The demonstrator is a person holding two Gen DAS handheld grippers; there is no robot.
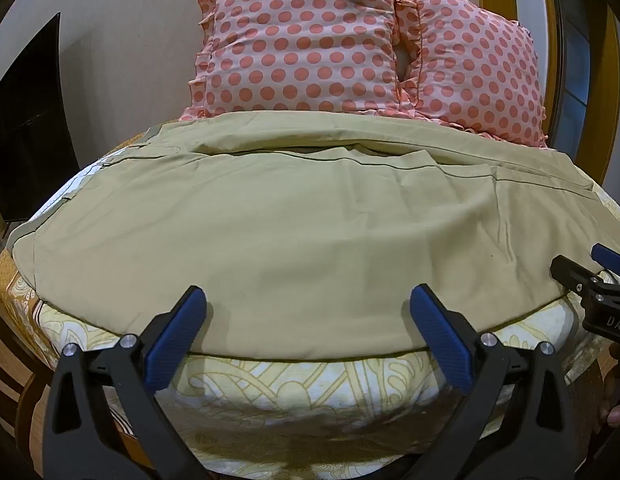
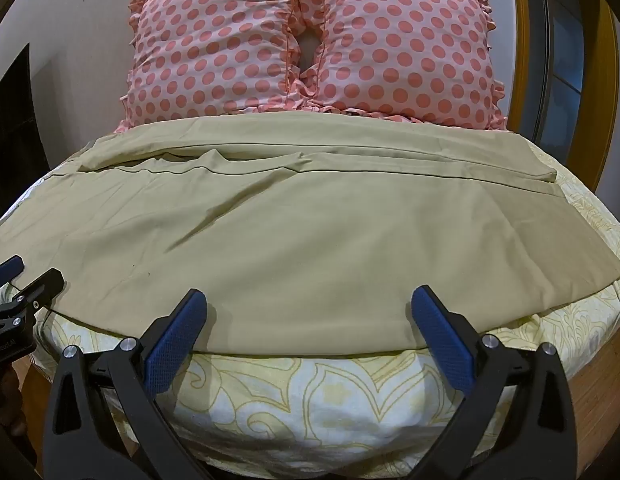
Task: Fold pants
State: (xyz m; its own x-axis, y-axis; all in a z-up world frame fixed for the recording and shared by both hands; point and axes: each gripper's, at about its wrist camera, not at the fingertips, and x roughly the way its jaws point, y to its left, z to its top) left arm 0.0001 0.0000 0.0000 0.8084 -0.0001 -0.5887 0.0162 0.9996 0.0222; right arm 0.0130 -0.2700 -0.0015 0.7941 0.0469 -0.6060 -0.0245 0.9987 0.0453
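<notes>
Khaki pants (image 1: 294,216) lie flat across the bed, legs stacked lengthwise, waistband at the left; they also show in the right wrist view (image 2: 310,232). My left gripper (image 1: 308,300) is open and empty, its blue pads just above the near hem of the pants. My right gripper (image 2: 308,300) is open and empty too, over the near edge further right. The right gripper shows at the right edge of the left wrist view (image 1: 590,276); the left gripper shows at the left edge of the right wrist view (image 2: 22,284).
Two pink polka-dot pillows (image 1: 310,44) (image 2: 406,44) lean at the head of the bed behind the pants. The bed sheet (image 2: 318,400) is white with a yellow pattern and drops off at the near edge. A dark screen (image 1: 26,140) stands at the left.
</notes>
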